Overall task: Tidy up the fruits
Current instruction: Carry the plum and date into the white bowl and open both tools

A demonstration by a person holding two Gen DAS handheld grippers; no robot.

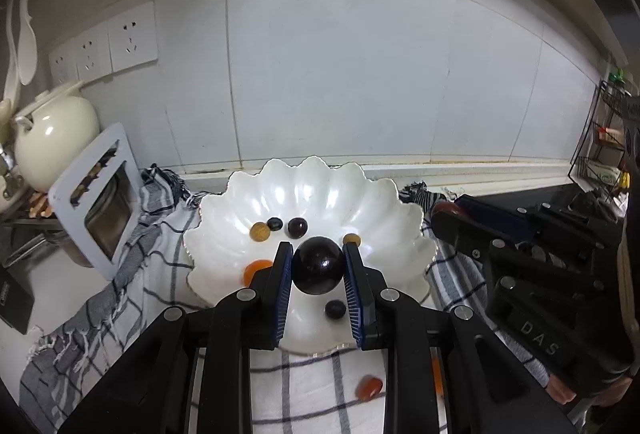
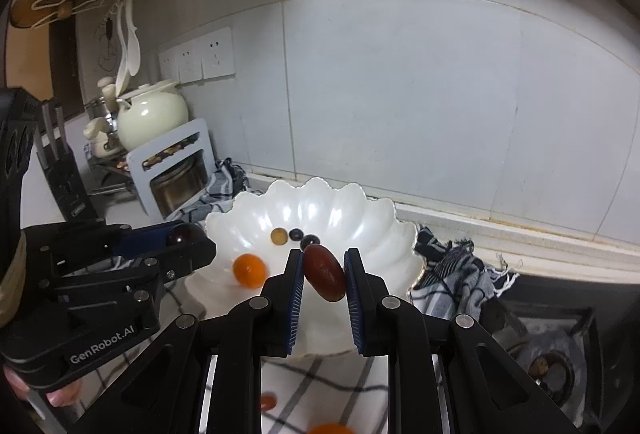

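A white scalloped bowl (image 1: 360,194) stands on a checked cloth and holds several small dark, amber and orange fruits. My left gripper (image 1: 318,254) is shut on a round dark plum (image 1: 318,266) above the bowl's near side. My right gripper (image 2: 323,262) is shut on an oblong reddish-brown fruit (image 2: 325,272) over the same bowl (image 2: 360,218). An orange fruit (image 2: 249,270) lies in the bowl to the left. Each gripper shows in the other's view: the right one (image 1: 444,212) at the right, the left one (image 2: 186,234) at the left.
A checked cloth (image 1: 304,386) covers the counter, with a red-orange fruit (image 1: 369,386) on it near me. A cream teapot (image 1: 56,138) and a white-framed holder (image 1: 104,202) stand at the left. A wire rack (image 1: 600,138) is at the right. A stove burner (image 2: 548,362) sits at the right.
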